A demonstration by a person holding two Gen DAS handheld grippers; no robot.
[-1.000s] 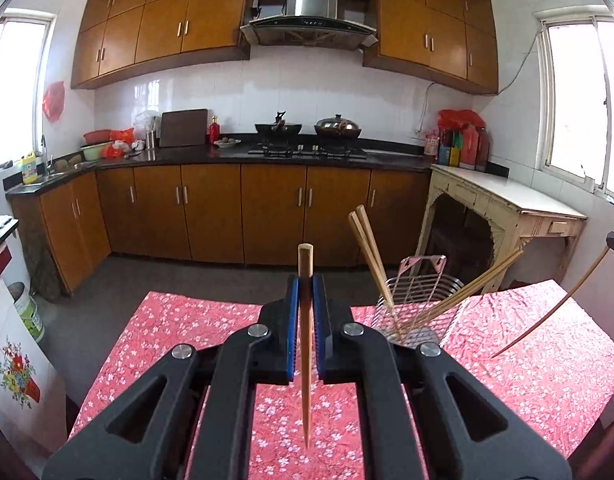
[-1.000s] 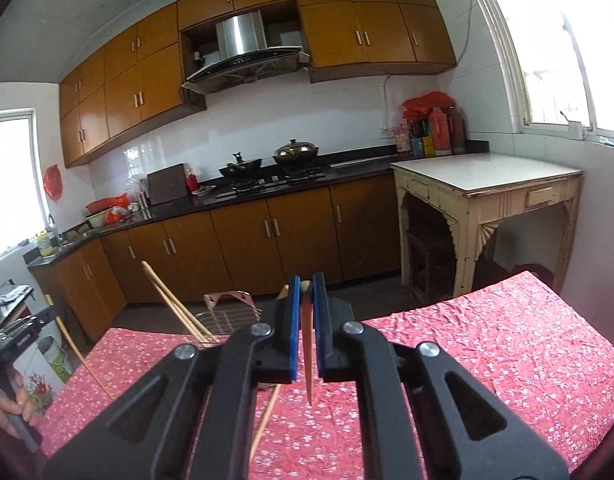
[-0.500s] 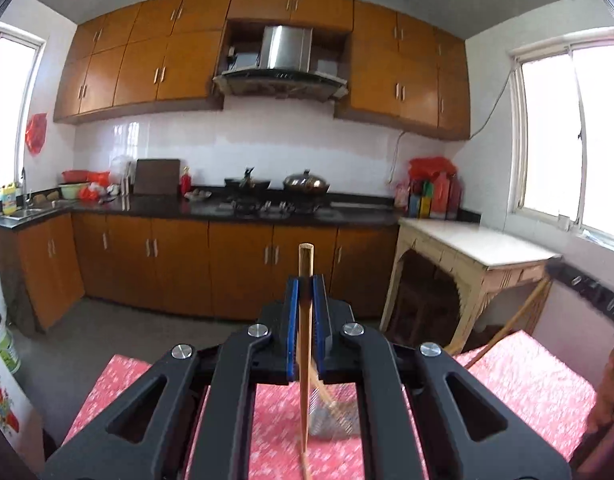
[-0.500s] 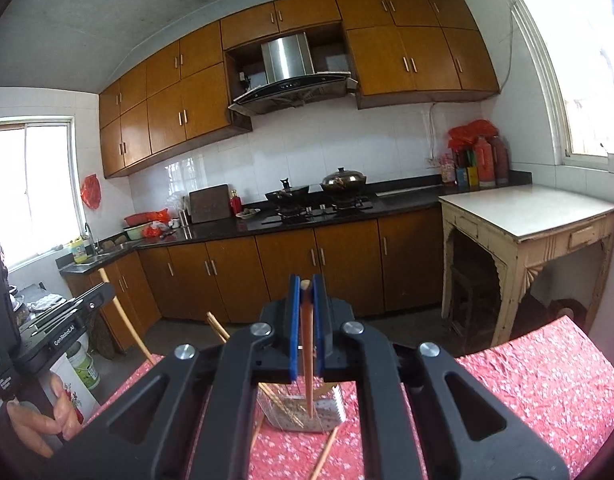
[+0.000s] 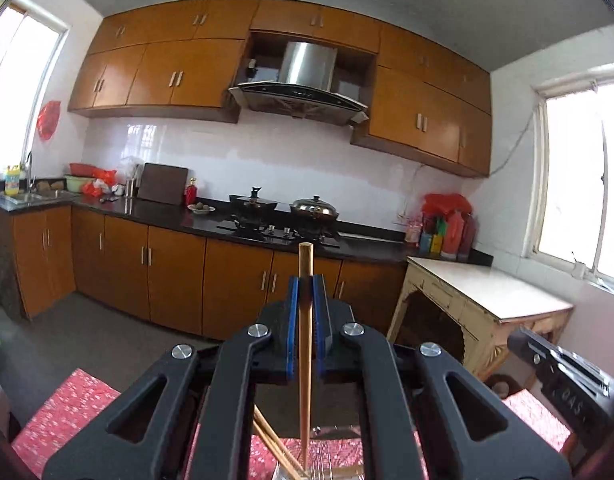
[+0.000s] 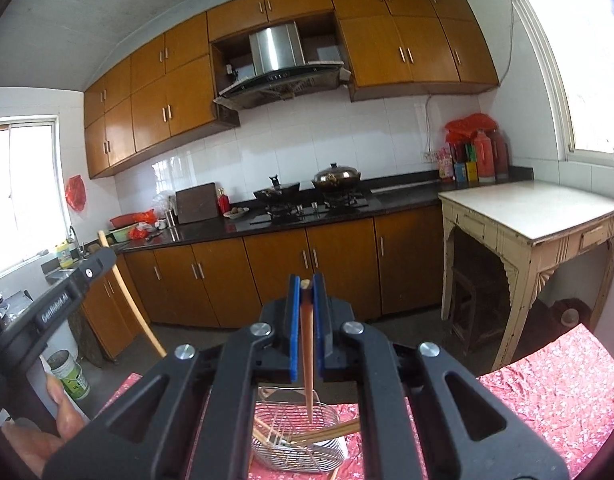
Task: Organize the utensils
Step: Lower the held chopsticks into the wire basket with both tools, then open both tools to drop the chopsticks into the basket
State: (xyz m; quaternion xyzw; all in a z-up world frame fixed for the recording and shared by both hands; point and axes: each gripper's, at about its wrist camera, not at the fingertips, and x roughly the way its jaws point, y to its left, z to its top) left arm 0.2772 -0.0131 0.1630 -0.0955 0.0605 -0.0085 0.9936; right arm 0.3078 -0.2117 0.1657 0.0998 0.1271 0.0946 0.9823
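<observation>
Above one basket [image 6: 303, 436], two chopsticks [image 5: 305, 344] (one per gripper).

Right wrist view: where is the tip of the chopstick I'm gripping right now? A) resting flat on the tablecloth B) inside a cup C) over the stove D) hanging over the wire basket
D: the right gripper is shut on a chopstick whose tip points down over the wire basket, which holds other chopsticks.

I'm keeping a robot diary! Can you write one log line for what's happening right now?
left gripper: shut on chopstick | right gripper: shut on second chopstick | tip over wire basket | basket: holds chopsticks
</observation>
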